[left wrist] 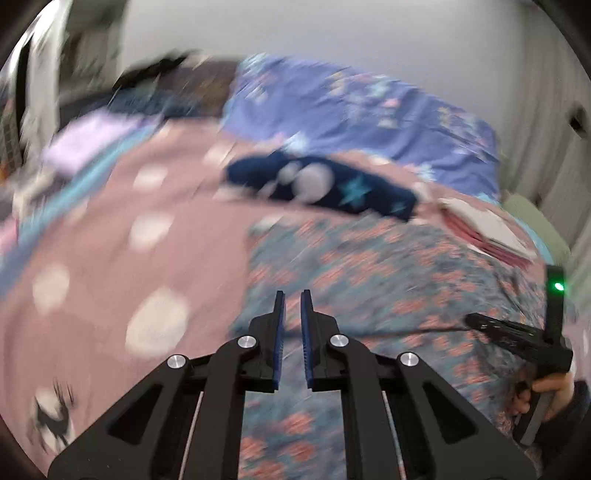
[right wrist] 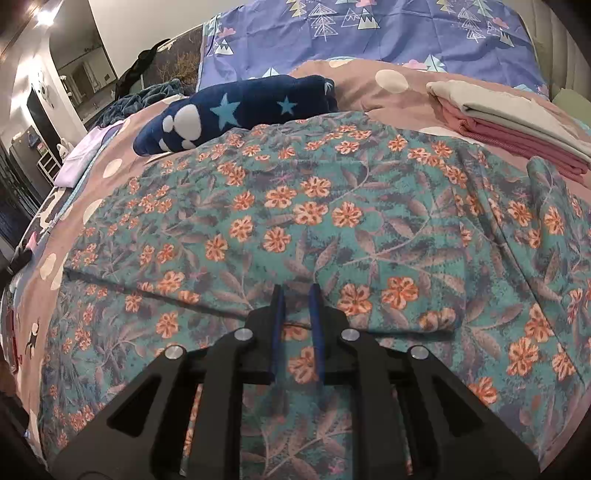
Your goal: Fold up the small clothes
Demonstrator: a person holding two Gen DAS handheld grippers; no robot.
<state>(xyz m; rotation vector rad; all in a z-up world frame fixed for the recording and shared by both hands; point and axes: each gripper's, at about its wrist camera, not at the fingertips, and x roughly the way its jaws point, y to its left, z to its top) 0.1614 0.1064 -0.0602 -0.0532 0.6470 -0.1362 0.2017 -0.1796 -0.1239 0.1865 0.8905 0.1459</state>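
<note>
- Floral cloth, teal with orange flowers, lies spread over the bed in front of us, with a fold line running across its near part.
- We hold the right gripper low over the near part of that cloth; its blue-lined jaws stand a narrow gap apart, and we see only flowered fabric through the gap, nothing pinched.
- Our left gripper hovers over the left edge of the same cloth; its jaws are likewise nearly closed, a slim gap between them, empty.
- The left wrist view is blurred; at its right edge we see our hand on the other gripper's handle, where a green light glows.
- Beyond the cloth lies a dark blue plush blanket with light blue stars and white paw prints.
- To the right sits a folded stack, a grey piece on top of pink ones.
- Underneath everything is a pink bedspread with white dots, and behind it a purple sheet printed with trees and mountains.
- We can read no writing, label or brand anywhere.
</note>
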